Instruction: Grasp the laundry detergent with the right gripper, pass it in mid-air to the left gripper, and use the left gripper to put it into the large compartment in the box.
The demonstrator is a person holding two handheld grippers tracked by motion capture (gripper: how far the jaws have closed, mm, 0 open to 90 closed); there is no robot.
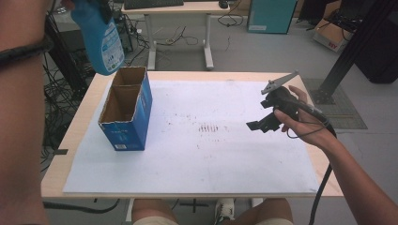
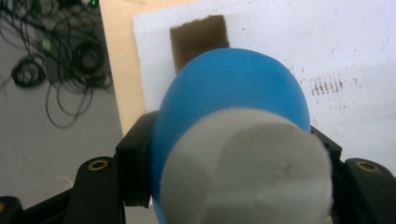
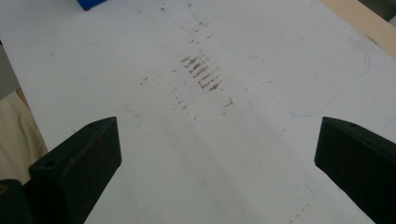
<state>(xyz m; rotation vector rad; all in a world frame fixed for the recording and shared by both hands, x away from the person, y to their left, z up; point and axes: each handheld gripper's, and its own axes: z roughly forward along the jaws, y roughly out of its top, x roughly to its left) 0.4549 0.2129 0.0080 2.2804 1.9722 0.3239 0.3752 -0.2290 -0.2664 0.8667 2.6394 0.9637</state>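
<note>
A blue plastic bottle [image 1: 101,40] with a printed label hangs high over the table's back left corner. My left gripper [image 1: 104,8] is shut on it near its top. In the left gripper view, the black jaws of my left gripper [image 2: 231,154] press on both sides of the blue bottle [image 2: 229,88], whose white cap [image 2: 252,168] faces the camera. Below it stands an open blue cardboard box [image 1: 126,110], its brown inside [image 2: 198,39] showing. My right gripper [image 1: 263,124] is held above the right side of the white sheet [image 1: 211,159]. In its own view my right gripper [image 3: 219,140] is open with nothing between the jaws.
The sheet covers a wooden table [image 1: 75,136] and bears a patch of brown marks [image 1: 209,127] [image 3: 201,72] at its middle. Cables lie on the floor [image 2: 60,74] to the left. A desk [image 1: 178,9] stands behind the table, and a black frame [image 1: 356,42] rises at the back right.
</note>
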